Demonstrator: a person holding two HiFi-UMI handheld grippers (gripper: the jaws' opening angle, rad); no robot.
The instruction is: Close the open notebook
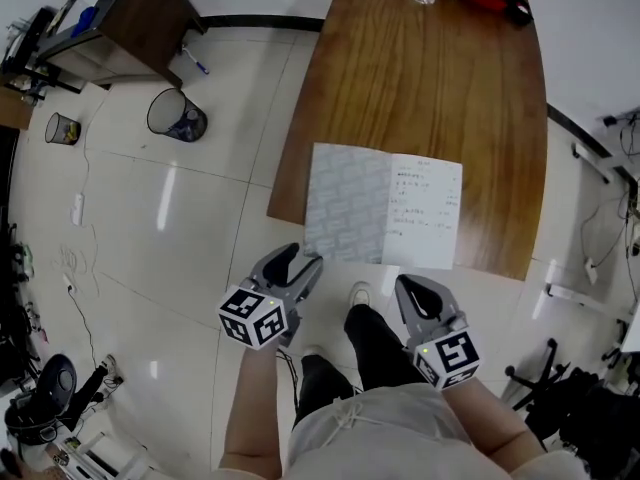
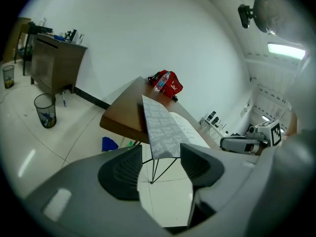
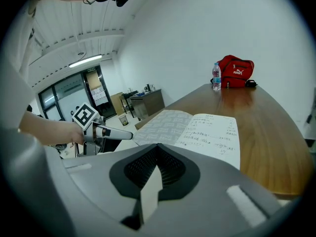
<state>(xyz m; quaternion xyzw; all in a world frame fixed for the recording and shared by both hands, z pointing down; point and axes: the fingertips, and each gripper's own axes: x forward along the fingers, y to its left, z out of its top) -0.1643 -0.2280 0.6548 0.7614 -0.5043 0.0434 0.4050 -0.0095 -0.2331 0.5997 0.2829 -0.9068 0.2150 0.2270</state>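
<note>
Lying open, notebook [image 1: 385, 206] sits beyond left gripper [image 1: 300, 260] (jaws spread) and right gripper [image 1: 412, 286] (together).

— Where does the head view look from?
— From high above, steeply down on the table [image 1: 430, 88], the notebook [image 1: 385, 208] and, nearest the lens, the left tongs [image 1: 303, 260] and right tongs [image 1: 410, 284].
— And the other two?
— Each rides on its own tongs and looks along the jaws. The left one sits low, off the table's near corner. The right one looks across the tabletop from just beside the near edge.
— What do they share?
— All three catch the notebook and the far red bag [image 3: 236, 70]
</note>
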